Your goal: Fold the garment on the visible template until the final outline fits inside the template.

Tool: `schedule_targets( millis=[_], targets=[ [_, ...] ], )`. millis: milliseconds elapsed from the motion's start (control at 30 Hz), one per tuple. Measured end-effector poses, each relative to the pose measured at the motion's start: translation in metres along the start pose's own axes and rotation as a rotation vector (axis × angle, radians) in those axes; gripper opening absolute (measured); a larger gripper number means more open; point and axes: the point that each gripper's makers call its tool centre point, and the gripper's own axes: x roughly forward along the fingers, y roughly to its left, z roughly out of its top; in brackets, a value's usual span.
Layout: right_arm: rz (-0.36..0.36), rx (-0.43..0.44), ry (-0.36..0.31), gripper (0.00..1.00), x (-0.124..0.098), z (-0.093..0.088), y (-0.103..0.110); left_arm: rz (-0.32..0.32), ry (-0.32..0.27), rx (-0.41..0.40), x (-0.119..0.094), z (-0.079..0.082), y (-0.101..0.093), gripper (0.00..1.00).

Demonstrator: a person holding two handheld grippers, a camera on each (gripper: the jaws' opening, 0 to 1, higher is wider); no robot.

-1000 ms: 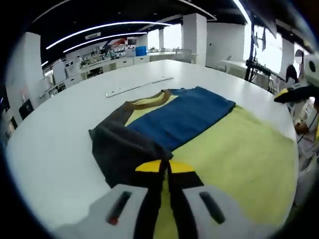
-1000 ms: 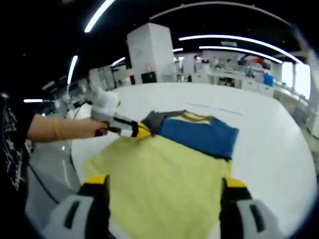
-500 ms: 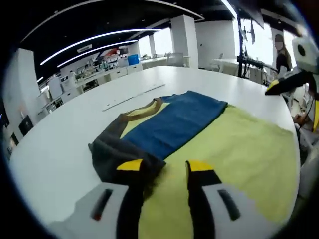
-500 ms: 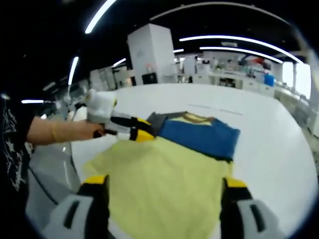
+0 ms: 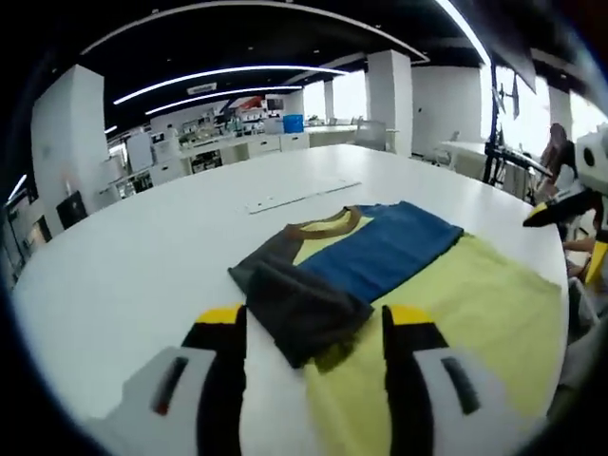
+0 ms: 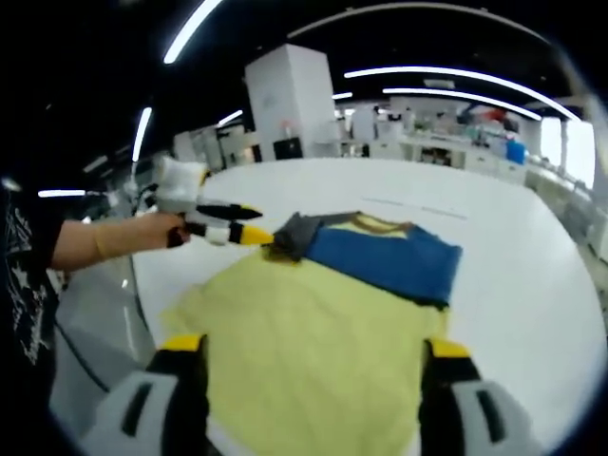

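White tabletop (image 5: 142, 256) spreads wide, the garment (image 5: 446, 304) lies just ahead of your jaws, left gripper (image 5: 313, 328) and right gripper (image 6: 309, 356) both spread and empty, and that loose dark sleeve (image 5: 304, 309) could flop open if you snag it.

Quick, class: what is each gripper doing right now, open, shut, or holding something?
Left gripper: open, holding nothing, jaws either side of the grey sleeve.
Right gripper: open, empty, above the yellow shirt.
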Motion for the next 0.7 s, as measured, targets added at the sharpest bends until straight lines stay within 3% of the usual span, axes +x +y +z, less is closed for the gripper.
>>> schedule_targets(
  millis=[333,567,700],
  targets=[
    [0.0,0.006,0.012,0.91,0.001,-0.003,0.001,0.013,0.073,-0.002,-0.009,-0.024,0.009,0.42],
    [0.0,0.012,0.007,0.91,-0.002,-0.003,0.001,0.035,0.083,-0.046,-0.004,-0.043,0.018,0.3],
    [-0.005,0.019,0.008,0.91,-0.003,-0.003,-0.001,0.018,0.065,-0.091,-0.001,-0.04,0.012,0.23]
  ],
)
